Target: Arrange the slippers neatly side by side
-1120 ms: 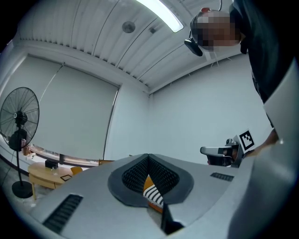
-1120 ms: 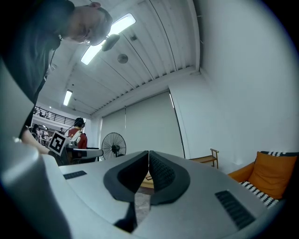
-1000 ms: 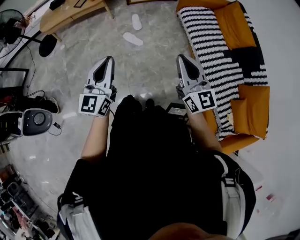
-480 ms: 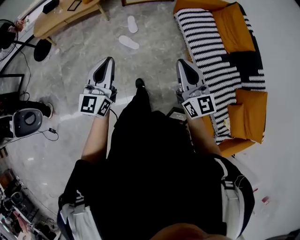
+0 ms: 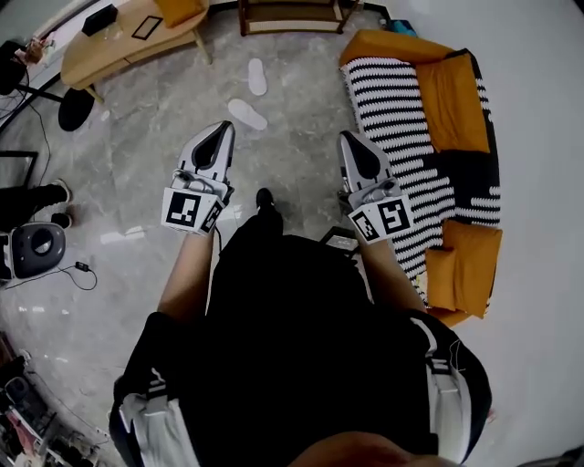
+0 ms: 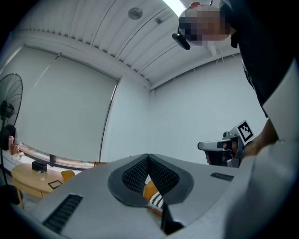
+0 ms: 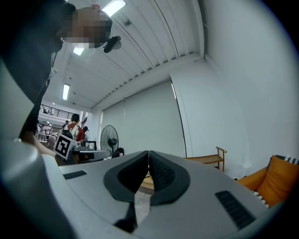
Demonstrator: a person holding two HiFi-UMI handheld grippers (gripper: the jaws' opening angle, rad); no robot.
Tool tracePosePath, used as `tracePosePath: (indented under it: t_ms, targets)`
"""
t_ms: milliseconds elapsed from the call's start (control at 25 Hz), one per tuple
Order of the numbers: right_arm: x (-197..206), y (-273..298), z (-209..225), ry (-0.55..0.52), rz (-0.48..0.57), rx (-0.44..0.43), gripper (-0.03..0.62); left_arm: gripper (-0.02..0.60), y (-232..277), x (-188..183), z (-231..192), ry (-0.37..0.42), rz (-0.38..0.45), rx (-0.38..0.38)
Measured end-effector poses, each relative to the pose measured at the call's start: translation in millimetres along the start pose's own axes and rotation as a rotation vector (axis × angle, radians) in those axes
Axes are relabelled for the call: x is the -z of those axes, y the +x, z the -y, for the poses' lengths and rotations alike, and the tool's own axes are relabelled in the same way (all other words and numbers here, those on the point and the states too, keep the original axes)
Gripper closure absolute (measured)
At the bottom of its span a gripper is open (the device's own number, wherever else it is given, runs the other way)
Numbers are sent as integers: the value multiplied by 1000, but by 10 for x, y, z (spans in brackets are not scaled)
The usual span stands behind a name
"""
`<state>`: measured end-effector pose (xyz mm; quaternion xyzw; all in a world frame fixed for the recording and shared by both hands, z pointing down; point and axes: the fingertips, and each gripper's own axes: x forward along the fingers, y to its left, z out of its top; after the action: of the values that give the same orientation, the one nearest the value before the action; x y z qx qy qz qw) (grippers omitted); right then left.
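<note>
1. Floor (image 5: 301, 146): grey polished stone, glossy.
2. Two white slippers lie on it near the top, apart and at different angles: far slipper (image 5: 257, 77), near slipper (image 5: 247, 113).
3. Wooden table (image 5: 128, 36) stands top left, with a round black fan base (image 5: 75, 108) just beside it.
4. Wooden shelf (image 5: 292, 14) stands at the top edge.
5. Orange sofa (image 5: 452, 82) stands along the right side.
6. Grey round machine (image 5: 32, 248) sits at the left edge.
7. Black shoe (image 5: 265, 198) is planted mid-floor.

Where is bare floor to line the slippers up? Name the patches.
Bare floor lies between the slippers and the sofa, and between them and the table. The left edge is crowded: fan base, grey device.
</note>
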<state>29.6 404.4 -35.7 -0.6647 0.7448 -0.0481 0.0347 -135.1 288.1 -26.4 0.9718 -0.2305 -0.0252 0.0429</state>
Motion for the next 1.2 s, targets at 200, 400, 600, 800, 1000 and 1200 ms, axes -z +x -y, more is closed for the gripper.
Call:
tracePosePath:
  t_ms: [200, 400, 600, 800, 1000, 1200]
  targets:
    - [-110, 483, 255, -26, -11, -10, 563, 568, 406, -62, -438, -9, 23, -15]
    - [-130, 870, 495, -25, -13, -10, 563, 569, 720, -87, -730, -3, 36, -20]
    - [-133, 1239, 678, -37, -5, -48, 563, 568, 959, -6, -981, -9, 34, -58]
    - [-85, 1508, 888, -58, 12, -93, 563, 568, 1123, 28, -1099, 20, 50, -107]
    - [69, 2069, 1324, -42, 22, -171, 563, 568, 1552, 102, -1377, 38, 64, -198]
    - [107, 2724, 1953, -22, -15, -306, 563, 568, 2150, 66, -1619, 17, 59, -340]
